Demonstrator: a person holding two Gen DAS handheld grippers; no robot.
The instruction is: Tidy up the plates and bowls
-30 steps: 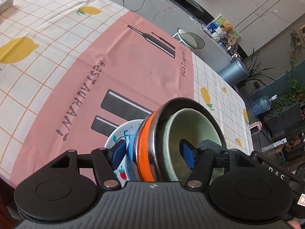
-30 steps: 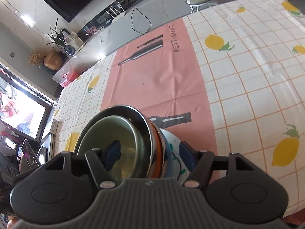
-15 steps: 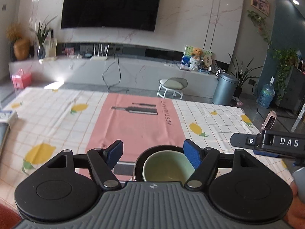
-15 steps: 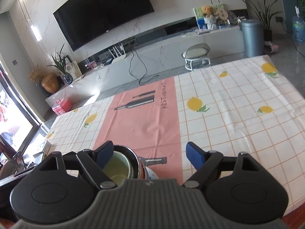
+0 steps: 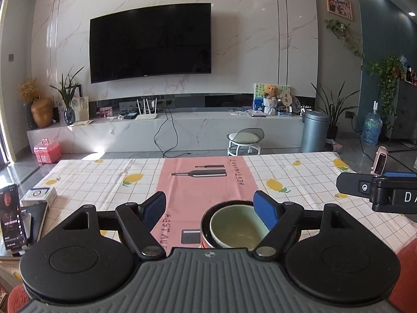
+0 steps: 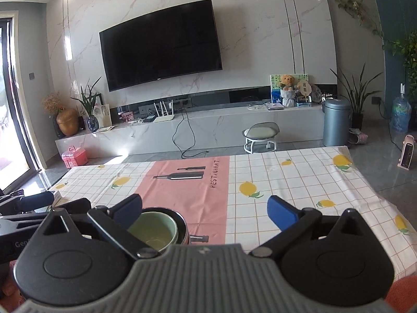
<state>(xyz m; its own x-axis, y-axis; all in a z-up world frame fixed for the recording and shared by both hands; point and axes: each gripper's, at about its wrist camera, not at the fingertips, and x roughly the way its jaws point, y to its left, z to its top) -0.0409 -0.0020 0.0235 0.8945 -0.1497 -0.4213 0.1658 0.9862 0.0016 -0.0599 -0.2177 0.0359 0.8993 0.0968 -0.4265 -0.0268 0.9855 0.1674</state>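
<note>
Lemon tablecloth (image 5: 299, 180) | pale green bowl (image 5: 235, 228) nested in steel bowl (image 5: 206, 221)

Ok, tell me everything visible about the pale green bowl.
The pale green bowl looks like glazed ceramic, plain inside, upright and apparently empty. It sits nested in a dark-rimmed metal bowl with an orange band, on the pink table runner. Its lower part is hidden behind both grippers. No fingers visibly touch it.

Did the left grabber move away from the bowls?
Yes. The left gripper pulled up and back: the green bowl, earlier filling its view, now sits small on the pink runner.
</note>
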